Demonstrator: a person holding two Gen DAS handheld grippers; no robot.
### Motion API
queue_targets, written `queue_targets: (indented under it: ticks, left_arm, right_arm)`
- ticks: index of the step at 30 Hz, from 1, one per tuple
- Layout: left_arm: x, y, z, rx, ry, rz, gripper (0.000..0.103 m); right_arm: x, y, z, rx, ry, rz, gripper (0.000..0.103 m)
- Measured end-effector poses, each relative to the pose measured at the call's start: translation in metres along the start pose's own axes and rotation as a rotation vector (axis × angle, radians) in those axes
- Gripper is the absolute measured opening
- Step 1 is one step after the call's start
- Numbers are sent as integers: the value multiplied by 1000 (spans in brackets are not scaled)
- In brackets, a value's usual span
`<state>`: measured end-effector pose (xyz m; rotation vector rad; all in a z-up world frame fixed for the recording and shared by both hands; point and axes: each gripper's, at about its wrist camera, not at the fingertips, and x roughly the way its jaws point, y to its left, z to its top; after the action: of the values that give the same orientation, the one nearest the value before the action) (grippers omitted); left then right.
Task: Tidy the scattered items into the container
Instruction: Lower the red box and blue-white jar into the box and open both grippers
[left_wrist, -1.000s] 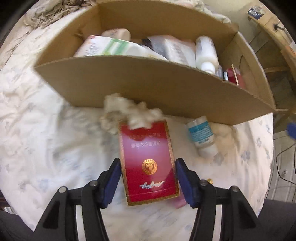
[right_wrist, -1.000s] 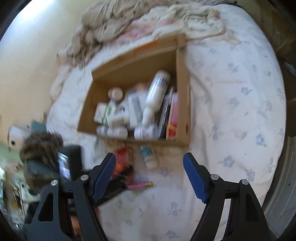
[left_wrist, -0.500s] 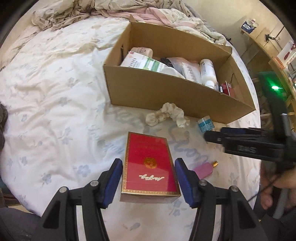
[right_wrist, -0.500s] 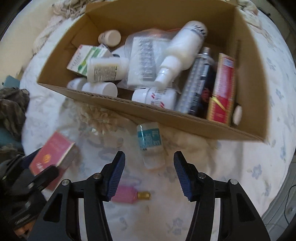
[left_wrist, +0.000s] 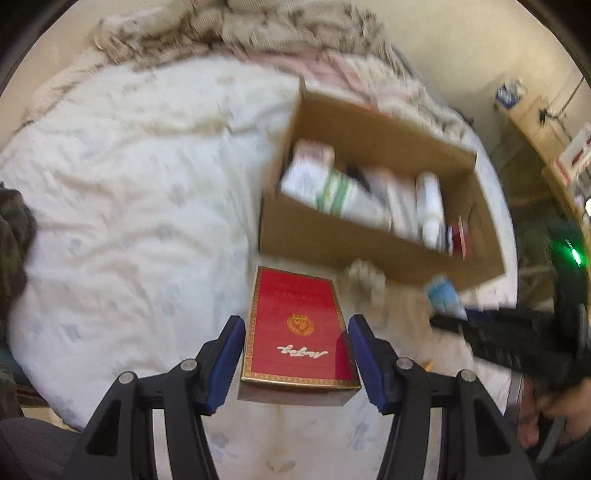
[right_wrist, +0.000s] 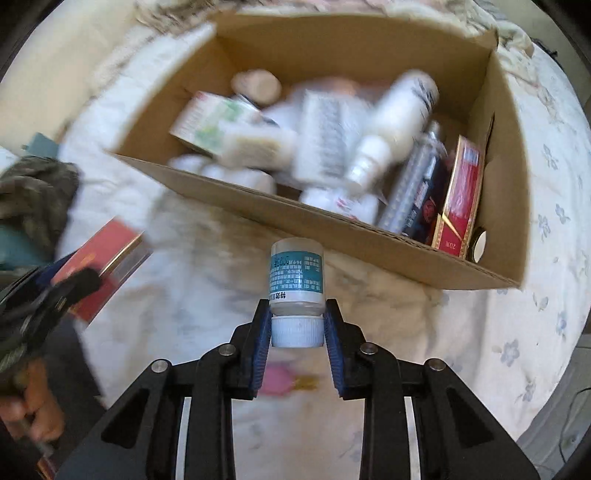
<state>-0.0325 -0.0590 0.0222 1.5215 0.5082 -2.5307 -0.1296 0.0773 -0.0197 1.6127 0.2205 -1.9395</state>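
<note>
Cardboard box (right_wrist: 369, 236) lies just ahead: your right gripper (right_wrist: 297, 334) pinches a capped bottle (right_wrist: 296, 284), your left gripper (left_wrist: 297, 356) clamps a red carton (left_wrist: 297, 325); pink vial (right_wrist: 277, 382) remains on the bedsheet (right_wrist: 480, 332) (box mostly filled).

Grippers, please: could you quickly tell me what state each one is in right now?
Left gripper: closed on the red box.
Right gripper: closed on the cap of the small white bottle.
</note>
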Motion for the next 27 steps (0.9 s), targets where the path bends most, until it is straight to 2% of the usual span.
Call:
queue_targets:
  ticks: [4, 7, 13, 16, 21, 27]
  left_arm:
    - [-27, -1, 22, -21, -113, -14, 58]
    - [-44, -5, 44, -34, -182, -37, 58]
    - [-41, -23, 84, -26, -203, -38, 58]
    - [-30, -34, 98, -12, -196, -42, 58]
    - [-3, -54, 111, 29, -161, -36, 58]
    - [39, -77, 122, 80, -113, -5, 58]
  right_arm:
    - [-47, 11, -6, -25, -99, 131, 31]
    - [-70, 15, 5, -19, -184, 179, 31]
    - [-97, -6, 34, 111, -360, 235, 31]
    - [-98, -15, 45, 185, -412, 237, 31]
    - [-99, -40, 57, 285, -410, 218, 31]
    - [-63, -51, 74, 316, -317, 151, 31]
